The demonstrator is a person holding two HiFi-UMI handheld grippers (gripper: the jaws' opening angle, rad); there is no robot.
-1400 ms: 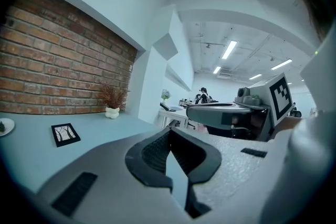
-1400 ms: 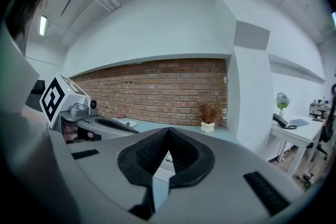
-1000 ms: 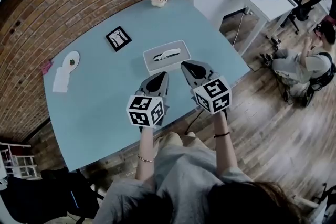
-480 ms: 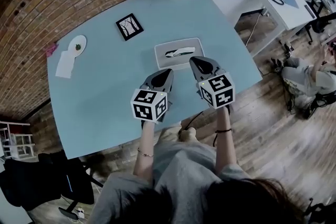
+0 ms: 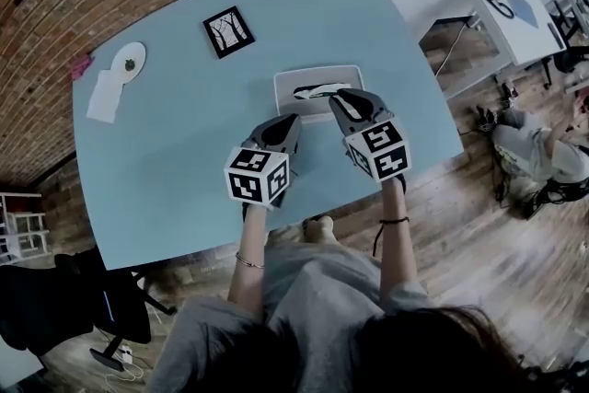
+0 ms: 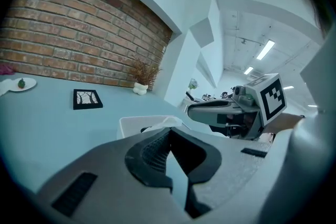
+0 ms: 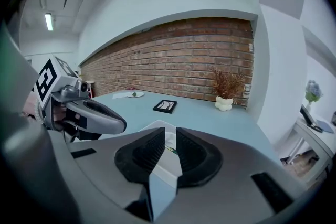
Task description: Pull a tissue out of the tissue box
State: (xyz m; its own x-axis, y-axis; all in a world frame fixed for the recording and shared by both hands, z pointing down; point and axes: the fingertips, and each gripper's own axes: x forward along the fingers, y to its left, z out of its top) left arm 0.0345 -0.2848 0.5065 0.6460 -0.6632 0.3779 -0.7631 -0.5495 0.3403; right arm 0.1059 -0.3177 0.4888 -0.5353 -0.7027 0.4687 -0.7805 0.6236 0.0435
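My right tool (image 5: 343, 98) hovers at the tissue box's (image 5: 293, 75) near edge, empty jaws just parting for the tissue (image 5: 317, 90); my closed left tool (image 5: 289, 121) hangs beside the box, likely to brace it.

The person has dark hair (image 5: 442, 350) and wears a loose grey top (image 5: 313, 308), a thin bracelet (image 5: 247, 261) on the left wrist and a dark band (image 5: 390, 221) on the right. The left gripper (image 5: 291, 119) and right gripper (image 5: 337, 97) are smooth grey shells with black ribbed pads (image 7: 140, 157). Each carries a white cube with black square markers: left cube (image 5: 256, 178), right cube (image 5: 378, 150). The right gripper's jaws have just been opening, with nothing between them.
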